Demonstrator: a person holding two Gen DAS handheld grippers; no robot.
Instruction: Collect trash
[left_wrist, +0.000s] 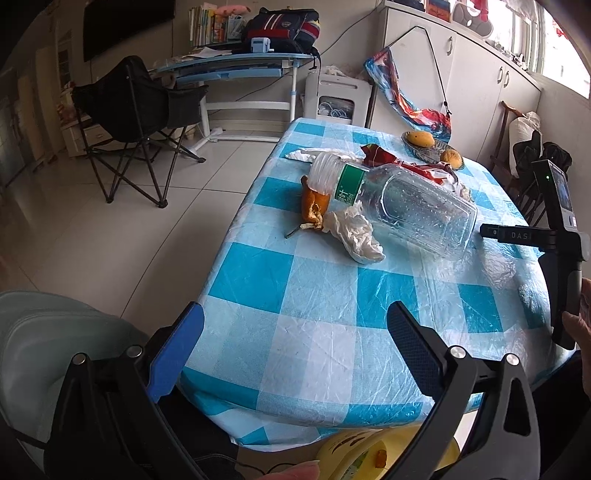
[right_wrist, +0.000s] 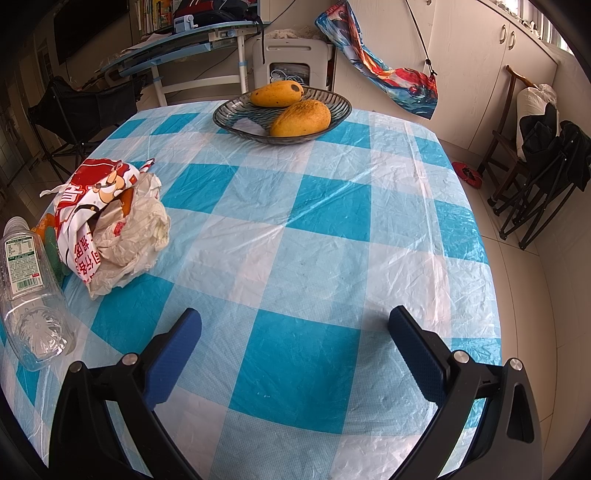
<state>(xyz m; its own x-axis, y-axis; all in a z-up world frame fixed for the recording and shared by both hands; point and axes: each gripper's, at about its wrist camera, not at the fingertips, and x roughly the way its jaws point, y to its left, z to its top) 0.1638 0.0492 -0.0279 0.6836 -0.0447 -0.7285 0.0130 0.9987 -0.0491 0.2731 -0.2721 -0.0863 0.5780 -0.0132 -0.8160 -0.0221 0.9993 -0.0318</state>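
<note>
A clear empty plastic bottle with a green label lies on its side on the blue-and-white checked table. Beside it lie a crumpled white tissue, an orange fruit peel and a red-and-white wrapper. In the right wrist view the bottle and the wrapper with a crumpled plastic bag sit at the left. My left gripper is open and empty above the table's near edge. My right gripper is open and empty above the table; its body shows in the left wrist view.
A glass dish with two mangoes stands at the far side of the table. A yellow container sits below the table's near edge. A folding chair and a desk stand on the floor to the left; dark chairs stand right.
</note>
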